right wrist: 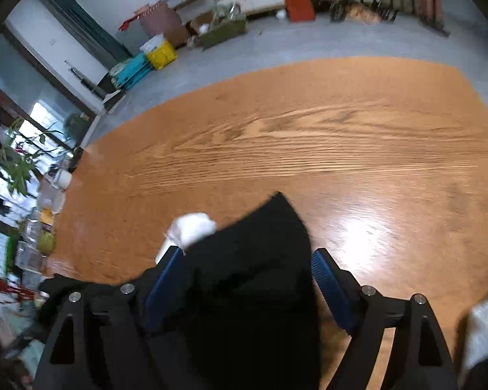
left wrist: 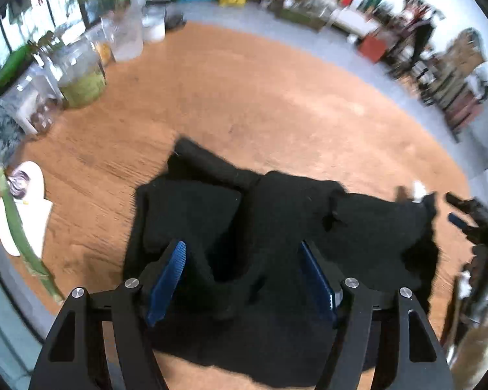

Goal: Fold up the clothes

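A black garment (left wrist: pixel 276 221) lies crumpled on the wooden table (left wrist: pixel 244 91), with folds and a raised ridge across it. My left gripper (left wrist: pixel 242 245) is open just over its near part, with cloth bunched between the blue pads (left wrist: pixel 169 276) but not pinched. At the far right edge of the left wrist view, the right gripper (left wrist: pixel 453 208) is by the garment's right end. In the right wrist view, my right gripper (right wrist: pixel 247 252) is open and a corner of the black garment (right wrist: pixel 257 260) sits between its fingers. A white patch (right wrist: pixel 191 227) shows beside that corner.
Glass jars (left wrist: pixel 81 78) and bottles line the table's left side, next to a white board (left wrist: pixel 26 208) with a green stalk on it. The table's far edge (right wrist: pixel 276 65) drops to a grey floor with boxes. A grey-white shape (right wrist: pixel 484 325) is at the lower right.
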`<control>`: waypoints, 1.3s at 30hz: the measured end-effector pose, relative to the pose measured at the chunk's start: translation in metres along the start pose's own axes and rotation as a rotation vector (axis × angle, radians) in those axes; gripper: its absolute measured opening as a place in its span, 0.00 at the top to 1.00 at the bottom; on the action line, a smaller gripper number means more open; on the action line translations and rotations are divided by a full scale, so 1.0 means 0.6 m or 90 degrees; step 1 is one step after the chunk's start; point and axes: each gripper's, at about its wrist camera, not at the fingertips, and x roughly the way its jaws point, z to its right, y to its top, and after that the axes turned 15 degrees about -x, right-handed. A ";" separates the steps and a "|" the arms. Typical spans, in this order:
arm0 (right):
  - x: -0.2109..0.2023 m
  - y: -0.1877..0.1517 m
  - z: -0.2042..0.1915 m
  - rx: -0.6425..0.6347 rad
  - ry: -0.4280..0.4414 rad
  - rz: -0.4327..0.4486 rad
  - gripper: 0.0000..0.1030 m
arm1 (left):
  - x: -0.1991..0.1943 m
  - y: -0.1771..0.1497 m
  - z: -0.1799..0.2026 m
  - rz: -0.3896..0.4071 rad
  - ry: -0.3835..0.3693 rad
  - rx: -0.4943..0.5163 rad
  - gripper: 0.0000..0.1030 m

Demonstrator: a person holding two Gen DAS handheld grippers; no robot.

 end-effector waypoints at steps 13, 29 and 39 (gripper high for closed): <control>0.051 -0.015 -0.039 -0.054 0.080 -0.006 0.78 | 0.079 -0.011 -0.080 -0.068 -0.048 -0.125 0.81; -0.111 -0.363 -0.008 -0.020 0.010 0.005 0.79 | 0.015 -0.124 -0.183 -0.058 -0.127 -0.140 0.91; -0.191 -0.359 -0.019 0.025 -0.036 0.079 0.38 | -0.011 -0.124 -0.171 -0.071 -0.107 -0.138 0.53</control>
